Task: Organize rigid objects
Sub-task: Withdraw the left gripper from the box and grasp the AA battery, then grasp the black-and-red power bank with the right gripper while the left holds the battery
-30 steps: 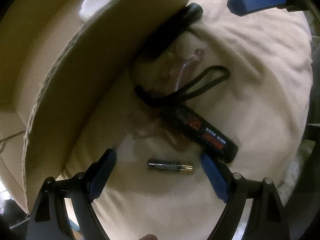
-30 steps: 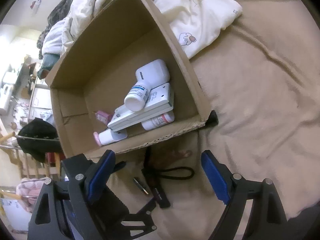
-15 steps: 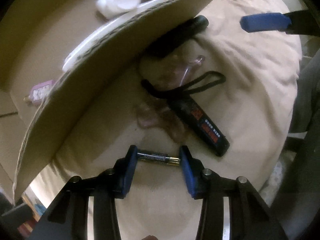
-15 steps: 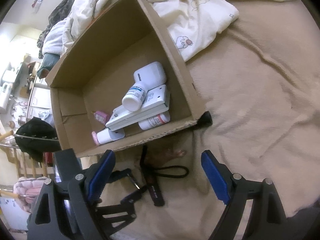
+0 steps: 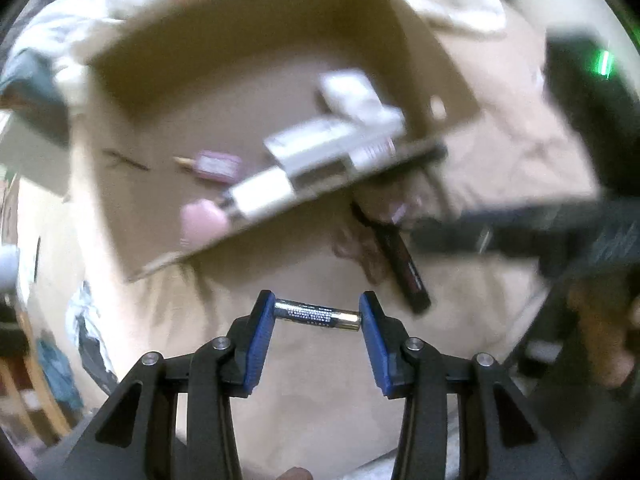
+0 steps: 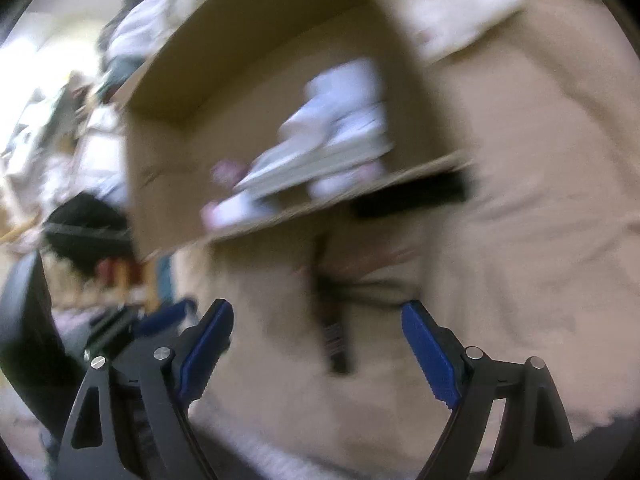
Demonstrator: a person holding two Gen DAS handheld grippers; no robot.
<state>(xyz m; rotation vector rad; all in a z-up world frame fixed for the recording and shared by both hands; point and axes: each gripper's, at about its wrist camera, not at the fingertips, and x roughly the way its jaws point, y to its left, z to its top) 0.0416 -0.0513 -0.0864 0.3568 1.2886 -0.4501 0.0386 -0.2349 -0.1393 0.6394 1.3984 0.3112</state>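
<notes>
My left gripper [image 5: 317, 315] is shut on a small battery [image 5: 317, 314], held end to end between the blue pads and lifted above the beige blanket, just short of the cardboard box [image 5: 144, 80]. The box holds white bottles [image 5: 260, 194] and a white flat device [image 5: 316, 148]. A black stick with a cord loop [image 5: 404, 260] lies on the blanket to the right of the battery. My right gripper [image 6: 316, 340] is open and empty above the blanket, with the same black stick [image 6: 334, 332] between its fingers in a blurred view.
A small pink item [image 5: 218, 164] lies on the box floor. Another black object [image 6: 412, 194] lies against the box's near wall. White bedding [image 6: 452, 4] is bunched behind the box. Room clutter [image 6: 80, 224] shows at the left.
My left gripper closed on the battery and lifted it up off the blanket toward the box opening. My right gripper swung lower, its view now blurred.
</notes>
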